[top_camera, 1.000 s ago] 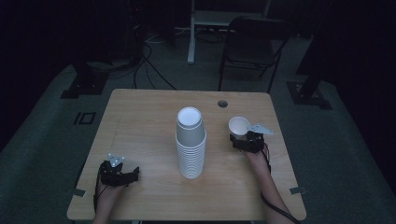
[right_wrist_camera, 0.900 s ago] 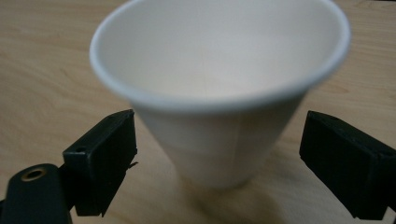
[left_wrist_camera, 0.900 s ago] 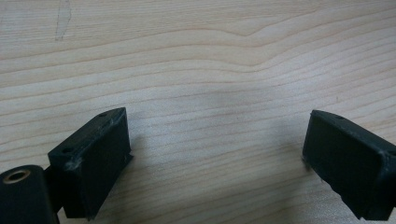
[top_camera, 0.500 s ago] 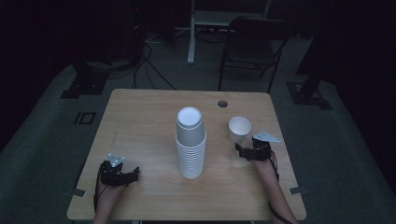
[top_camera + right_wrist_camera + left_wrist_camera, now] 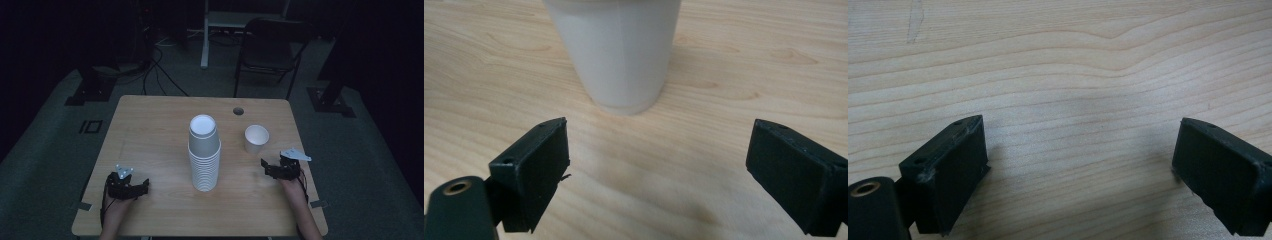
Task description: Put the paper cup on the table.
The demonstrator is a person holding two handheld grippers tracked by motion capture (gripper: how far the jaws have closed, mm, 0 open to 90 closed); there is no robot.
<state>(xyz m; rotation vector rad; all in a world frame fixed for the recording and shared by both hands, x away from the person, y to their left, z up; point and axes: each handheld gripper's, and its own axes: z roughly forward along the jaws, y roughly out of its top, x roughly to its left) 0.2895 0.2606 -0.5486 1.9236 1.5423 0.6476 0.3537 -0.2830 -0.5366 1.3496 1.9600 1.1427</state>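
A tall stack of white paper cups (image 5: pixel 204 154) stands in the middle of the wooden table (image 5: pixel 150 125). A single white cup (image 5: pixel 256 138) stands upright to its right, and the same single cup (image 5: pixel 616 50) rises just beyond my right jaws. My right gripper (image 5: pixel 272 169) is open near the table's right edge, a short way in front of that cup, with nothing between its jaws. My left gripper (image 5: pixel 131 187) rests open at the front left over bare wood; in the left gripper view the left gripper (image 5: pixel 1078 170) holds nothing.
A round cable hole (image 5: pixel 238 110) is cut in the table near its far edge. Beyond the table stand a dark chair (image 5: pixel 270 47) and a white desk leg (image 5: pixel 204 35), with cables on the floor. The room is dim.
My right gripper let go of the single cup, which now stands upright on the table, and drew back toward the front right. The left gripper has not moved.
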